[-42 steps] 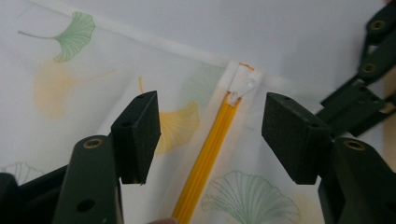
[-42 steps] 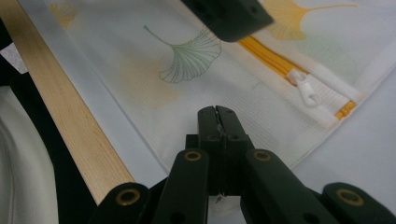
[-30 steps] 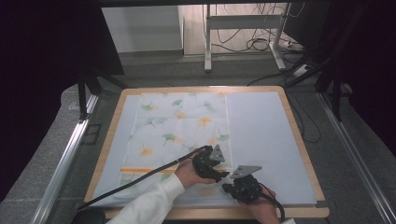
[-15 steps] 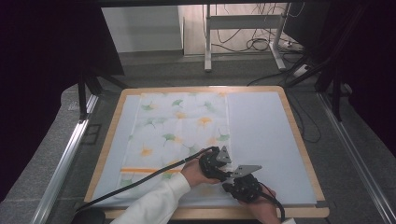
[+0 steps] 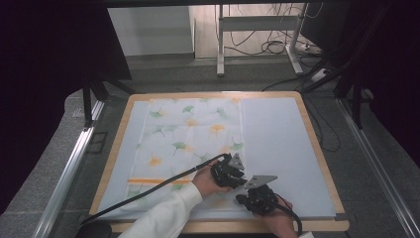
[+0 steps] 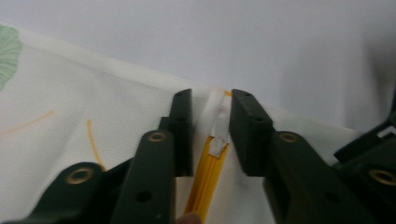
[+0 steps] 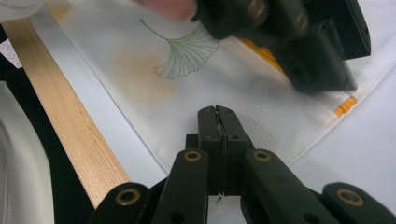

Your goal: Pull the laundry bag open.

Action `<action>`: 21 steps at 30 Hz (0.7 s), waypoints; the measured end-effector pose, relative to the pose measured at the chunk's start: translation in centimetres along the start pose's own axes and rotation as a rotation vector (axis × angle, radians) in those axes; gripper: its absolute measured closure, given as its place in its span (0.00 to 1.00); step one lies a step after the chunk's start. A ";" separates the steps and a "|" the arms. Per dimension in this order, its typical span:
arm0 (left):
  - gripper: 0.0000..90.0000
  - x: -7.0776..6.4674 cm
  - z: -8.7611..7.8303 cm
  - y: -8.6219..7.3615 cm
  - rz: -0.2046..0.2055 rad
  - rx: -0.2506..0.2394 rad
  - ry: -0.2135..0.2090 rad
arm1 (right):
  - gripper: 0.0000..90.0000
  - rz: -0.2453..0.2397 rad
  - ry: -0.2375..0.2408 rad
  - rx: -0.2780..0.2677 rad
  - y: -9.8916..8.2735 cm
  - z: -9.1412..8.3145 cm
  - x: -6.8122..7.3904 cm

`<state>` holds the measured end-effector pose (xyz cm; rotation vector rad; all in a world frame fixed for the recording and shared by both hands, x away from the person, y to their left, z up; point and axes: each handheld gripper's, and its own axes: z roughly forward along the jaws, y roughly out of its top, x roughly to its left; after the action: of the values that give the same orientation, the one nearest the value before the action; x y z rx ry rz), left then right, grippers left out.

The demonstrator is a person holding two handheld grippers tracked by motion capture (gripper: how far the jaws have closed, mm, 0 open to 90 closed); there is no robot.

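Your left gripper [image 5: 236, 173] sits near the middle of the tabletop's [image 5: 317, 144] near edge, over the near right corner of the floral cloth [image 5: 188, 144]. In the left gripper view its jaws stand spread, one on either side of a yellow zipper [image 6: 205, 184] that runs along the cloth. Between them is the small white pull tab [image 6: 217, 122] at the zipper's end. From here you cannot tell whether either jaw touches the tab. A fingertip shows at the bottom edge of that view, just beside the zipper.

Your right gripper [image 5: 255, 197] is just beside the left one, closer to the near edge and slightly toward the right edge. In the right gripper view its jaws [image 7: 218, 122] are pressed together with nothing between them, tips resting on or just above the cloth close to its hem. Beyond them the left gripper [image 7: 299, 42] fills the upper right, blurred, and past it a short bit of the yellow zipper tape [image 7: 344, 107] pokes out at the cloth's corner.

The cloth lies flat on a pale sheet [image 5: 277, 139] that covers the tabletop. It runs from the far edge almost to the near edge, left of centre, printed with white flowers, green ginkgo leaves [image 7: 187, 53] and orange patches. The right half of the sheet is bare. A strip of the tabletop's wooden rim [image 7: 60, 126] shows along the near edge. Your left sleeve [image 5: 163, 218] is white, and a black cable [image 5: 148, 191] trails from the left gripper across the cloth toward the near left corner.
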<state>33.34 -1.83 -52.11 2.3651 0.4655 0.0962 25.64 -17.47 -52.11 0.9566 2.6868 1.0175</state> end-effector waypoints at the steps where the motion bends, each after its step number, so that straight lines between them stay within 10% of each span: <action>1: 0.81 0.1 0.0 0.0 -0.007 0.000 -0.008 | 0.99 -0.001 0.000 0.000 0.0 0.0 0.0; 21: 0.94 -0.2 0.1 0.0 -0.030 -0.008 0.003 | 0.99 0.004 -0.014 0.001 0.1 0.0 -0.3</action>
<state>33.22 -1.99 -52.15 2.3501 0.5008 0.0881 25.96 -17.62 -52.06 0.9661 2.6753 1.0065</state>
